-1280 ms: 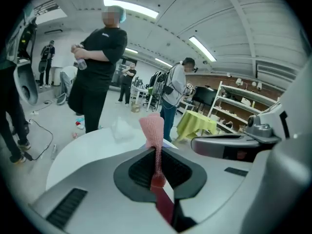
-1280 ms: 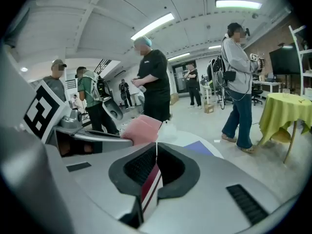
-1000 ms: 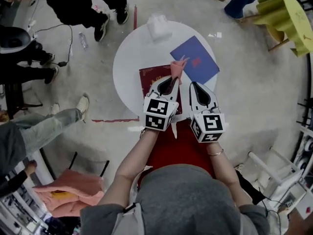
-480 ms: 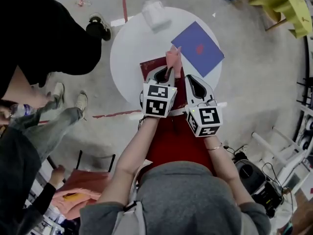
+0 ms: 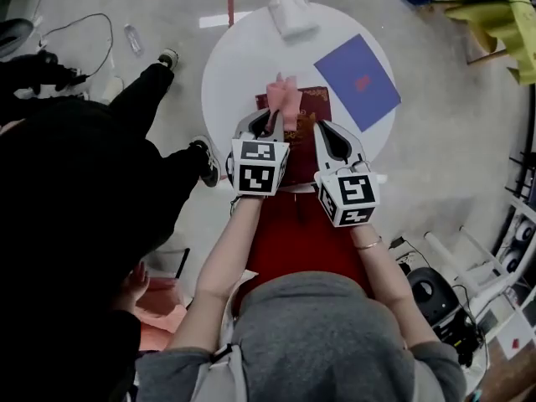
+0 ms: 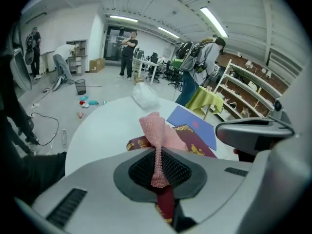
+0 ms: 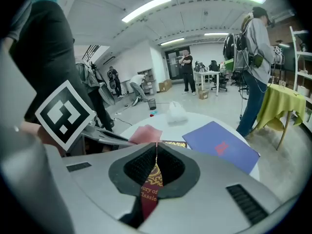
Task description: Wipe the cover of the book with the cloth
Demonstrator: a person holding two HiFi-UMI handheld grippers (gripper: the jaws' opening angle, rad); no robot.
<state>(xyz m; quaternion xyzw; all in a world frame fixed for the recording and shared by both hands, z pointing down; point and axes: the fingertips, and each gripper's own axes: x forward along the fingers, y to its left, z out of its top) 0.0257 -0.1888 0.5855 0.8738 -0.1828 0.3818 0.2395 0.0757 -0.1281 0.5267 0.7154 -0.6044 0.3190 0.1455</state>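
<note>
The pink cloth [image 5: 283, 99] is clamped in the left hand-held gripper [image 5: 266, 117], whose jaws are clenched on its bunched end; its free part is laid on the far-left part of the maroon book [image 5: 314, 107], which lies flat at the near side of the round white tabletop [image 5: 243, 65]; the right hand-held gripper [image 5: 323, 127] is closed, its tips set over the book's right part, though a pinch on the cover cannot be confirmed. Wiping is judged barely begun; most of the cover is left. A blue book [image 5: 358, 80] lies untouched nearby.
</note>
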